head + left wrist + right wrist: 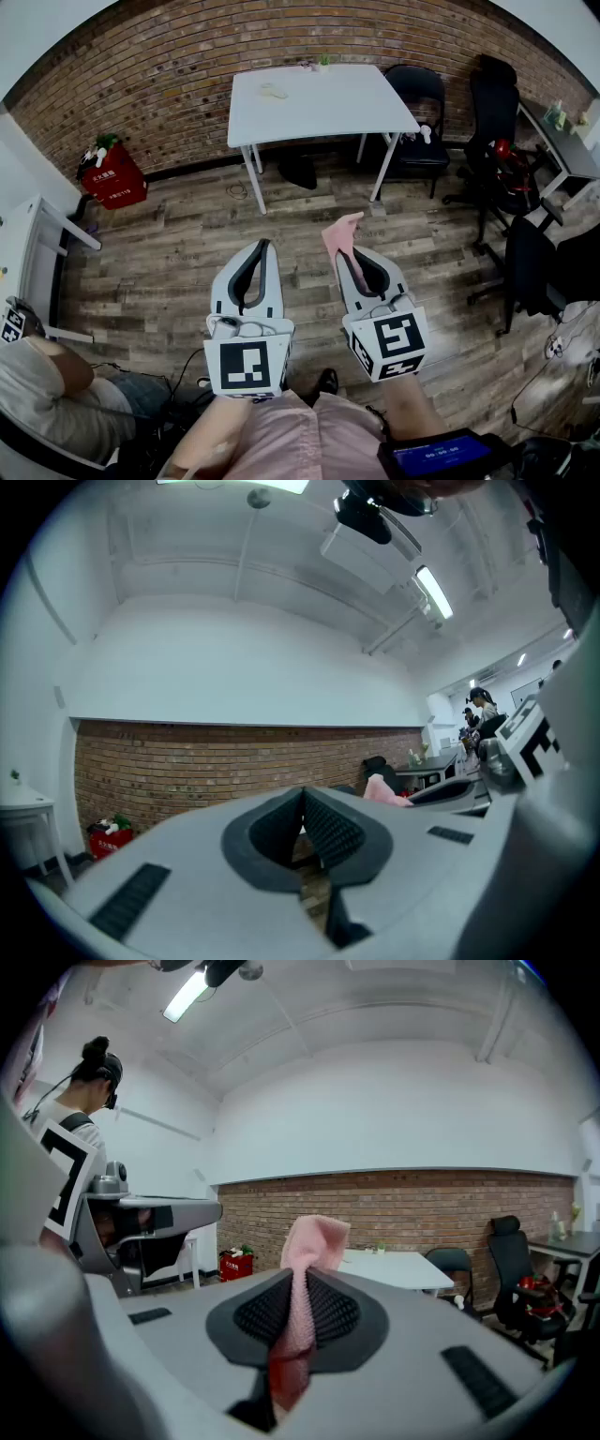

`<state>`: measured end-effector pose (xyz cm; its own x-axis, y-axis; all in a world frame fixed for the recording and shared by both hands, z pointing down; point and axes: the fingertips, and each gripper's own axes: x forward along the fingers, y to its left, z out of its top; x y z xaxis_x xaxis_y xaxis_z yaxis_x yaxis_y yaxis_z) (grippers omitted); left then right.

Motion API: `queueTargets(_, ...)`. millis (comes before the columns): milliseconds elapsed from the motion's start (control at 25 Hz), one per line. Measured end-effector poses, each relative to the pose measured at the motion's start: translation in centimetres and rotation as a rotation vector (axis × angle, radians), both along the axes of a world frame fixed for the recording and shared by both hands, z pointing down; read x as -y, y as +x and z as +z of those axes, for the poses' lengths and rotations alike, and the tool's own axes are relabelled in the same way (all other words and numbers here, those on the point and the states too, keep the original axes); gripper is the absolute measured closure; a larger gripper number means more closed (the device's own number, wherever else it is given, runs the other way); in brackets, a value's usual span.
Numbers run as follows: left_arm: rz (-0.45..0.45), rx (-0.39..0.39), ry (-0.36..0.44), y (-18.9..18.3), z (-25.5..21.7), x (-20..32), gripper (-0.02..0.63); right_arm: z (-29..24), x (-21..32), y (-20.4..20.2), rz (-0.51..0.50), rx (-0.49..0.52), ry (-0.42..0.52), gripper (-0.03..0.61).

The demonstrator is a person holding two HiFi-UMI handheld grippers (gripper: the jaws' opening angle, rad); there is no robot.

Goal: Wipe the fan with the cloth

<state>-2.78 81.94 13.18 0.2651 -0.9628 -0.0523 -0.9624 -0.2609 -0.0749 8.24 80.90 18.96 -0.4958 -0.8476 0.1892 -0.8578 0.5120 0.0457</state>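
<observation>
**Cloth clamped on the right, no fan in sight**

The left gripper (303, 797) is seen shut tight, pad on pad, with nothing between. The right gripper (302, 1283) is clamped on the cloth (314, 1237). The pink strip is pinched between the pads with its long axis along the jaws, a tuft standing up past the tips and a tail hanging down behind.

Both grippers are held side by side, near the body, pointed out over the wooden floor (169, 253). Far beyond them a white table (309, 103) is set before the brick wall (159, 84), with chairs (417, 94) to its right.

And the fan? It is not made out in any view, so its bearing from the cloth cannot be told. The wipe is judged to fall to the right gripper, since the cloth is held there, once the fan is found.
</observation>
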Motion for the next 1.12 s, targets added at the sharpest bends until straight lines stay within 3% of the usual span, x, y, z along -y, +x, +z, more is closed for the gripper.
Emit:
queueTargets(320,-0.029,-0.006,-0.011,2.1,0.9,1.0,0.601,0.8,1.3,2.2,-0.013,0.005,-0.009,0.538)
queueTargets(600,-0.061,-0.025,-0.062,1.1,3.7,4.5,0.601,2.9,5.1,2.1,-0.026,-0.006,-0.052,0.535)
queueTargets(880,-0.063,-0.05,-0.106,-3.5,6.9,14.9,0.601,5.5,14.8,-2.0,-0.011,-0.007,-0.075,0.535)
queueTargets(1120,-0.037,-0.047,-0.095,-7.8,6.2,24.1,0.601,4.9,23.8,-6.4,0.01,-0.023,-0.072,0.535)
